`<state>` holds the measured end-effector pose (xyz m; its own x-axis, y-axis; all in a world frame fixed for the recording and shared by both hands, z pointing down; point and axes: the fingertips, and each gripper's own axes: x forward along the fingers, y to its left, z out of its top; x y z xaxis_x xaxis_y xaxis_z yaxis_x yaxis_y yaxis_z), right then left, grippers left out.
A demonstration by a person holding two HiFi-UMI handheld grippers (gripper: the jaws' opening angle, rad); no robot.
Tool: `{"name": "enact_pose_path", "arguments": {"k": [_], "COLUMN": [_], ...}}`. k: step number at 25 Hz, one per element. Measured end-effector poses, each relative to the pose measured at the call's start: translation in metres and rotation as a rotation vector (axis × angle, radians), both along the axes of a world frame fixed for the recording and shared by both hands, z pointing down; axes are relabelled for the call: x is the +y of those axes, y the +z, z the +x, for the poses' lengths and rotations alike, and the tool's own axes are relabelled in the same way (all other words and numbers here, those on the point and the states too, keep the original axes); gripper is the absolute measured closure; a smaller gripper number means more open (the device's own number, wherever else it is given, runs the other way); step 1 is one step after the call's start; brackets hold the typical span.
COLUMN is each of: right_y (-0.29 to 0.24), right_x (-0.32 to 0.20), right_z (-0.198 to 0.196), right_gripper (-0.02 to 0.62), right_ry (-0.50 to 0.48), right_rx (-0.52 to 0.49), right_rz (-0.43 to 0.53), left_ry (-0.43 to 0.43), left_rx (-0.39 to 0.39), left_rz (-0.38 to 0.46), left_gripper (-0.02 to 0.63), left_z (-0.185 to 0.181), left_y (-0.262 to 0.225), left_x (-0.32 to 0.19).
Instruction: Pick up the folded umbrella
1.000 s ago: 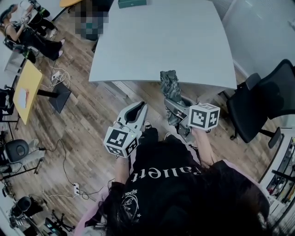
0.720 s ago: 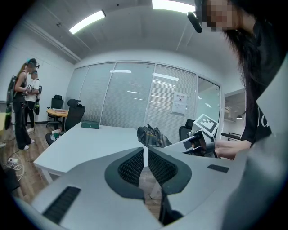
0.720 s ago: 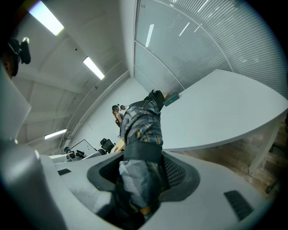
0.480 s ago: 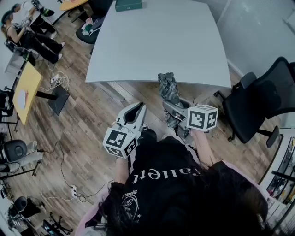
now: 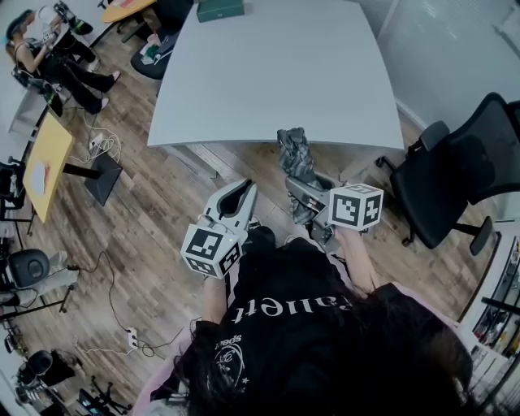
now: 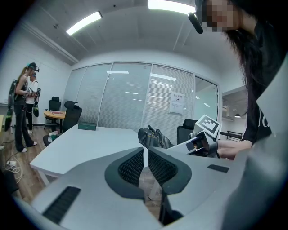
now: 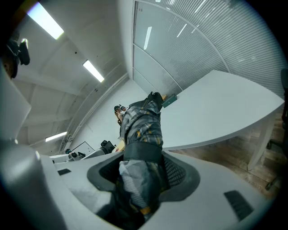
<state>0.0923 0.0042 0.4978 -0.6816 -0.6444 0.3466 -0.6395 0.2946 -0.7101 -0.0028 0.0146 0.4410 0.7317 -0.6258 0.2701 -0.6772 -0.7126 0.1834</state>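
Note:
The folded umbrella, grey plaid with a dark strap, is off the table and clamped in my right gripper. It sticks out past the jaws toward the near edge of the white table. In the right gripper view the umbrella fills the gap between both pads of the right gripper. My left gripper is to the left of the umbrella, over the wooden floor. Its jaws are shut with nothing in them. The left gripper view shows the left gripper with its pads together, and the umbrella beyond.
A green box lies at the table's far edge. A black office chair stands to the right. To the left are a yellow table, cables on the floor and people standing.
The view has drifted a little against the table. Both grippers keep the same pose, and the umbrella stays in the right jaws.

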Motion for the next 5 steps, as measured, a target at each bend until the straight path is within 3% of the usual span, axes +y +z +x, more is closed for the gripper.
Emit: {"name": "enact_pose_path", "arguments": {"k": [5], "right_y": [0.0014], "right_x": [0.0041], "right_z": [0.0063], "right_gripper": [0.359], "right_ry": [-0.002], "right_rx": [0.004], "right_rz": [-0.003], "left_ry": [0.002], "left_rx": [-0.002], "left_rz": [0.004], "left_gripper": [0.56], "left_z": [0.0068], "left_y": [-0.001], "left_x": [0.0032]}}
